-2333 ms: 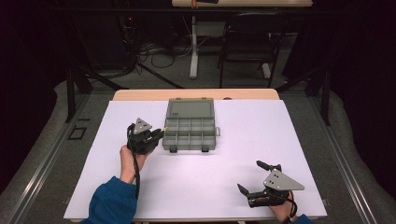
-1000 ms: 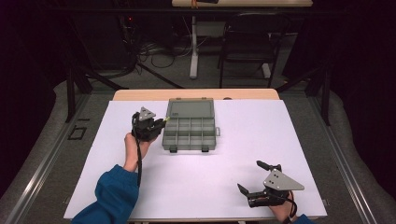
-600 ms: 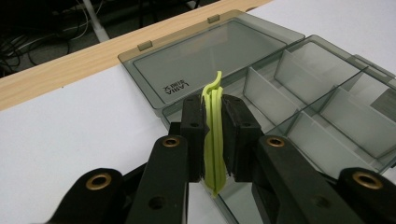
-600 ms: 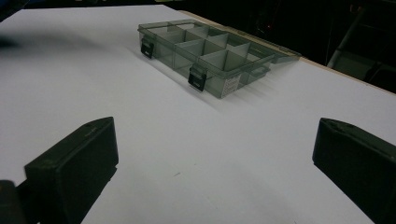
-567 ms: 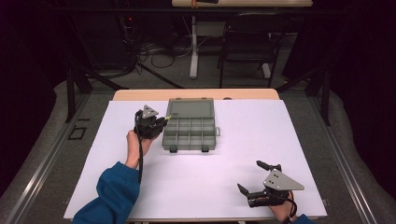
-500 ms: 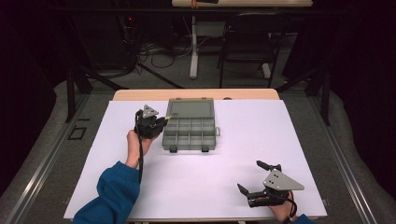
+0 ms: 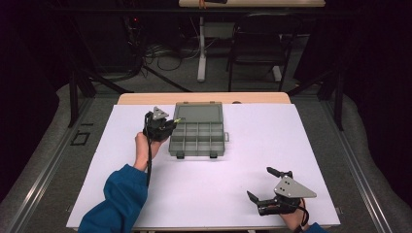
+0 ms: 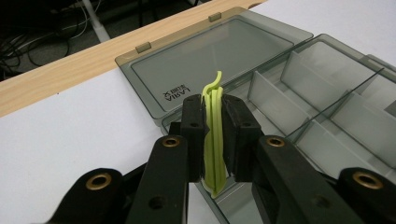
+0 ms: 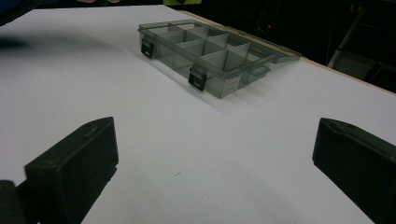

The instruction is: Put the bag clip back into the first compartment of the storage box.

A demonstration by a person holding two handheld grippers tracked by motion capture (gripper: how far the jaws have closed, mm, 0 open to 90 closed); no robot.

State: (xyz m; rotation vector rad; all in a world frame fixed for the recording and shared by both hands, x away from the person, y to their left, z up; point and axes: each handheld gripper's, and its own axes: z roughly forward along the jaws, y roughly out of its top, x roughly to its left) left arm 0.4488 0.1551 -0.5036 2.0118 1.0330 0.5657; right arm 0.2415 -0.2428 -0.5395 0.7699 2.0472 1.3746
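A grey see-through compartment box (image 7: 197,154) lies open at the middle back of the white table, its lid (image 7: 198,111) folded flat away from me. My left gripper (image 7: 170,124) hovers at the box's back left corner, shut on a thin yellow-green strip (image 7: 179,120). In the left gripper view the strip (image 8: 214,135) stands upright, pinched between the two black pads (image 8: 194,126), just over the seam between lid (image 8: 219,51) and compartments (image 8: 299,77). My right gripper (image 7: 259,182) rests near the front right edge, open and holding nothing; the right gripper view shows the box (image 9: 177,60) farther off.
The compartments I can see hold nothing. A wooden table edge (image 7: 204,98) runs behind the white sheet (image 7: 291,141). Beyond it stand a chair (image 7: 257,43), desk legs and cables on a dark floor. Bare white surface lies between the box and my right gripper.
My left gripper, with the strip in it, has moved away from me along the box's left side to its back corner. The right gripper has stayed put.
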